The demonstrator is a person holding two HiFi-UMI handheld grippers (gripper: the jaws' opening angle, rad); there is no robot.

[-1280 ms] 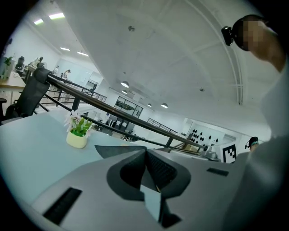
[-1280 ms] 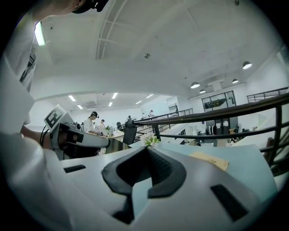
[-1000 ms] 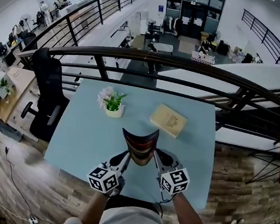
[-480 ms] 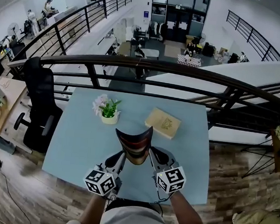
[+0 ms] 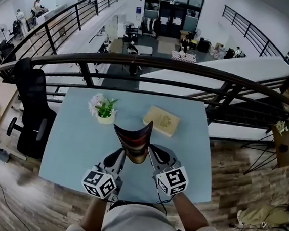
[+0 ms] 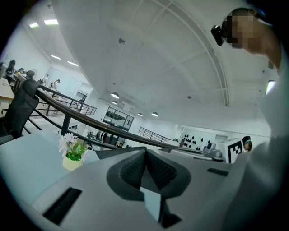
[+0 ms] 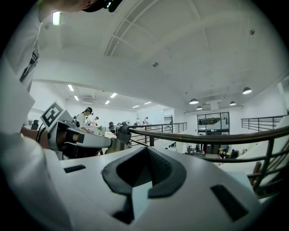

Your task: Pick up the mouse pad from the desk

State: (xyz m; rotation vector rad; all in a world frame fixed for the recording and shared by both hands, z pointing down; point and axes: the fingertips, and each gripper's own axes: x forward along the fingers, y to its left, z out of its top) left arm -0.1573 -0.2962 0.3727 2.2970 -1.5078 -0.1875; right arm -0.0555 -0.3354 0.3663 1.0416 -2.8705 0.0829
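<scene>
The mouse pad (image 5: 134, 141), dark with red and pale stripes, hangs above the light blue desk (image 5: 77, 131), bent into a U with its corners pointing up. My left gripper (image 5: 122, 154) is shut on its left edge and my right gripper (image 5: 150, 149) on its right edge. In the left gripper view the ribbed pads (image 6: 156, 169) meet with no gap, and a thin dark edge of the mouse pad (image 6: 113, 152) runs off to the left. The right gripper view shows its pads (image 7: 158, 167) pressed together too, with the left gripper (image 7: 76, 137) beside them.
A small potted plant (image 5: 103, 111) and a tan book (image 5: 161, 120) lie on the far half of the desk. A dark railing (image 5: 149, 63) runs behind the desk. A black office chair (image 5: 30, 109) stands at the left.
Both grippers have risen together with the mouse pad held between them, lifting it higher off the desk. The jaws have stayed as they were.
</scene>
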